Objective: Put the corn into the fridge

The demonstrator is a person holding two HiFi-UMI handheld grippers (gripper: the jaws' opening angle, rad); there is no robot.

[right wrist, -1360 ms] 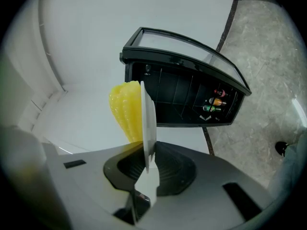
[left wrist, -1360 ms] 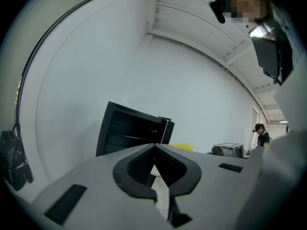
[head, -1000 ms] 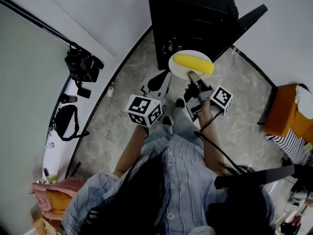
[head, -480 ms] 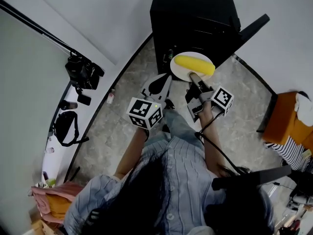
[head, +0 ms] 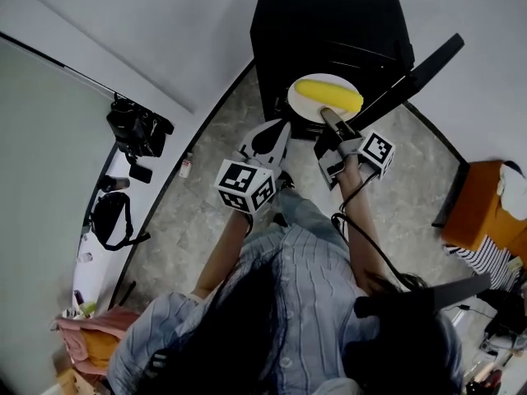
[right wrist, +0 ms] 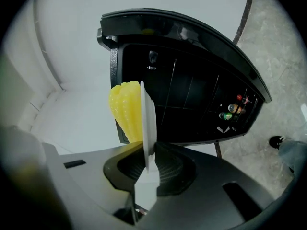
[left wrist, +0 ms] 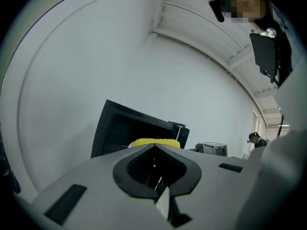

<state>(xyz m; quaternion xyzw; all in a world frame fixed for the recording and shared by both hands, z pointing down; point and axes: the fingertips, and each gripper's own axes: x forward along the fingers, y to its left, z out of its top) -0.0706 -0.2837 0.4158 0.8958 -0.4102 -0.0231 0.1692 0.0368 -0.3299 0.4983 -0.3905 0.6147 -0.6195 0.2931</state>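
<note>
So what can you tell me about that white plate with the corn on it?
The plate is round, plain white and thin; its material is hard to tell. It hangs in the air, seemingly level, in front of the open black fridge, resting on nothing. The right gripper has its jaws shut on the near rim; its own view shows the plate edge-on between them. One yellow corn cob lies across it.
</note>
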